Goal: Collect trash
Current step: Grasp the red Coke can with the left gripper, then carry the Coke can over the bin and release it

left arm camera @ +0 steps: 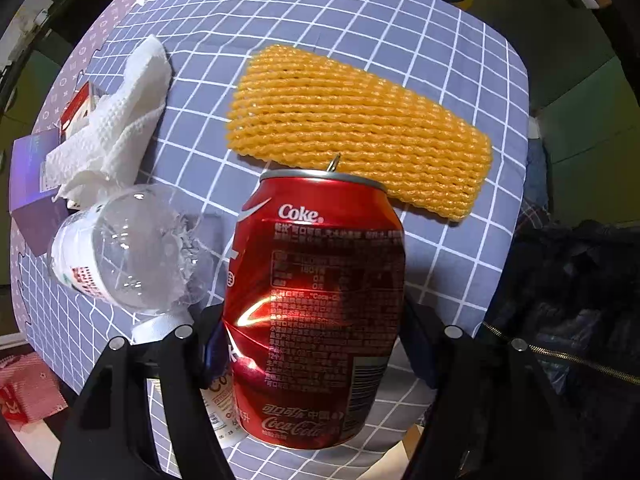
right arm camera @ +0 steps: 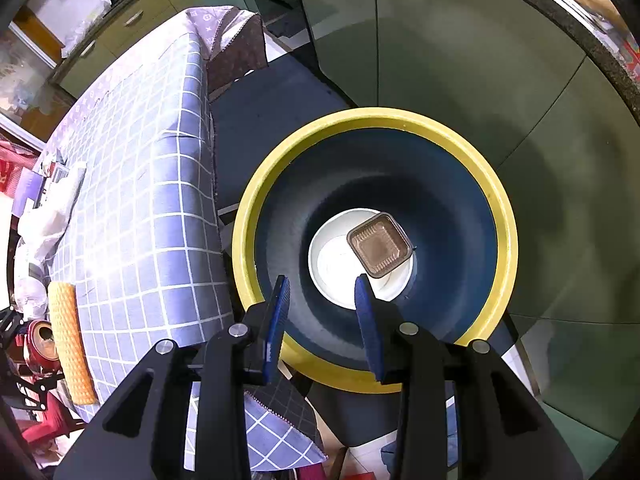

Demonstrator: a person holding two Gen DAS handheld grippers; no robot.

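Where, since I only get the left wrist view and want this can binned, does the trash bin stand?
Observer: On the floor against the table edge stands the yellow-rimmed bin, across the tabletop from your Coke can.
Operator: Anything in it?
Observer: A brown square plastic tray lies on a white round dish at the bottom.
Operator: Is the right gripper busy?
Observer: No, the right gripper hangs over the bin, open, with nothing between its fingers.
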